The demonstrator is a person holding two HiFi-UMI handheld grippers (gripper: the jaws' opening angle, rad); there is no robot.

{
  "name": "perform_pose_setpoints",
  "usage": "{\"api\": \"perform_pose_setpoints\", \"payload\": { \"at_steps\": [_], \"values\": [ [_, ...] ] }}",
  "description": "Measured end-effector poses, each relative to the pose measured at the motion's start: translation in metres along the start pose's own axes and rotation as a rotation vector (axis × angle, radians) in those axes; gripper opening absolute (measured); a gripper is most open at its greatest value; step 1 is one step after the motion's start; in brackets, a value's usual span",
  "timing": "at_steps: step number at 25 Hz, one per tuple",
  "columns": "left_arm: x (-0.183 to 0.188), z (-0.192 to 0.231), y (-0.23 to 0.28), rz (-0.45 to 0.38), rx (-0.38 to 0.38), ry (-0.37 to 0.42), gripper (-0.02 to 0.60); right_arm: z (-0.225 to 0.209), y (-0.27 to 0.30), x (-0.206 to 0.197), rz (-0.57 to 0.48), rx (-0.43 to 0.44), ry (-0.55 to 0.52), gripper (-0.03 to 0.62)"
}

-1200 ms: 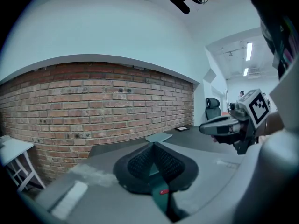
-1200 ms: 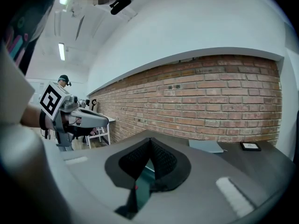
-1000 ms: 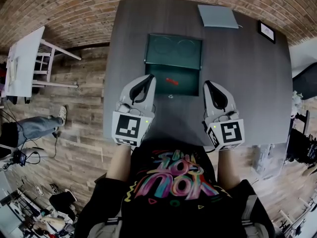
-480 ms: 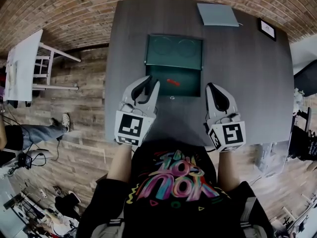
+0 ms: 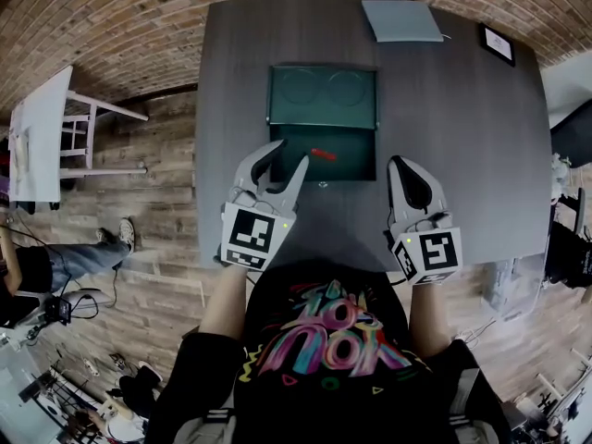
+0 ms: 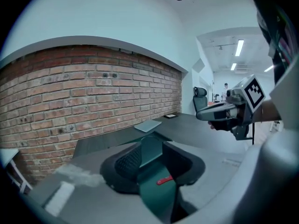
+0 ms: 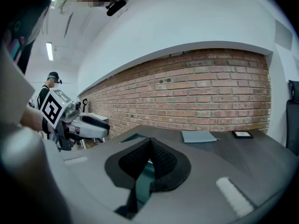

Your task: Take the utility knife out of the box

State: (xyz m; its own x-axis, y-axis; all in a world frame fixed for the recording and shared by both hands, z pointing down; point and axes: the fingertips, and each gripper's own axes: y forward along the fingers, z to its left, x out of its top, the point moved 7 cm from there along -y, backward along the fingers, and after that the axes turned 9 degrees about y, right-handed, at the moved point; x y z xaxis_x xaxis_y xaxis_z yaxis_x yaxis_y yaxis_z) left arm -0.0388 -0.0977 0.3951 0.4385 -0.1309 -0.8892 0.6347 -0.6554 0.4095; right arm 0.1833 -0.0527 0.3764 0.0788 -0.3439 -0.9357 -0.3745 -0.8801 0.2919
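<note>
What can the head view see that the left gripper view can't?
Only the head view shows the wooden floor and somebody's shoe. Only the left gripper view shows the ceiling lights. Both show the open green box, the red knife lying inside it, and the right gripper.

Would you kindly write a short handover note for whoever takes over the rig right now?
Left gripper: open and empty; its jaws have just been opening. It is at the near left side of the box.
Right gripper: shut and empty, over the table to the right of the box.
Things: the green box stands open, with the red utility knife lying inside.
Done: lid is open.
Left: grip the knife and lift it out.
</note>
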Motion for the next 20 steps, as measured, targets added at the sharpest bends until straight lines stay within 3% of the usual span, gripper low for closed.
{"api": "perform_pose_setpoints", "payload": {
  "at_steps": [11,16,20],
  "values": [
    [-0.017,-0.010,0.036,0.087,-0.194,0.112,0.180,-0.008,-0.004,-0.011,0.022,-0.051,0.039,0.000],
    [-0.035,-0.020,0.050,0.145,-0.263,0.104,0.190,-0.015,-0.009,-0.015,0.025,-0.078,0.057,0.000],
    [-0.043,-0.029,0.061,0.189,-0.325,0.148,0.200,-0.019,-0.016,-0.018,0.029,-0.091,0.064,0.000]
  ]
}}
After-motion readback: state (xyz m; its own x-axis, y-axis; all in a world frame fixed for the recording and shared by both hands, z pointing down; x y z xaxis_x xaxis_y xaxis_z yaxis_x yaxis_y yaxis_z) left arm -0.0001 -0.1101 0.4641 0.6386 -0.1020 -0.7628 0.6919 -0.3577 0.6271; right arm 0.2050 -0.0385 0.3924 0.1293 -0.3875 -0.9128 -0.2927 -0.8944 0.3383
